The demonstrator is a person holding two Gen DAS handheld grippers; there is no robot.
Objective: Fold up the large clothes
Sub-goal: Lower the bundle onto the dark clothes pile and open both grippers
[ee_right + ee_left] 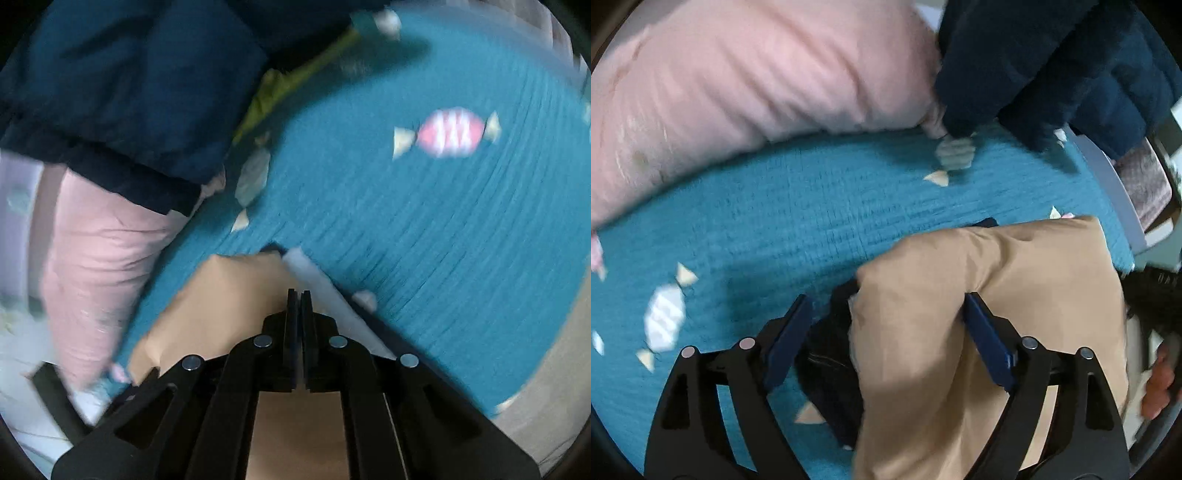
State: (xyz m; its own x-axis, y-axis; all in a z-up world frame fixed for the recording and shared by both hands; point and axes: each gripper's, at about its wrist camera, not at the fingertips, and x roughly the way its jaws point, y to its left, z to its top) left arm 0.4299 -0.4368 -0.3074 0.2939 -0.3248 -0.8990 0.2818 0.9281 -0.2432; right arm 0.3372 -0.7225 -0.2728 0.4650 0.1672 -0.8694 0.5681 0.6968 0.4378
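Teal bedding [812, 206] printed with candy shapes covers the whole work surface, and every garment lies on it. Far left in the left wrist view, a pink padded garment [738, 81] lies in a long, puffy heap, creased and not folded as far as can be seen. To its right, at the far edge, a dark blue fleecy garment [1052, 66] is bunched up loosely; it too looks untouched.

Nearer, and to the right, sits the tan garment [997, 295], doubled over into a thick bundle with rounded edges and a dark lining showing at its left side. The left gripper [886, 325] stands over it with its jaws wide apart; the right-hand finger rests against the tan cloth, yet nothing is pinched.

In the right wrist view the right gripper [299, 295] has its jaws pressed together, with the tan garment lying beneath; whether any cloth is nipped cannot be told.

My reading: the tan piece is nearly folded, possibly needing a final tidy, while pink and blue remain to do.
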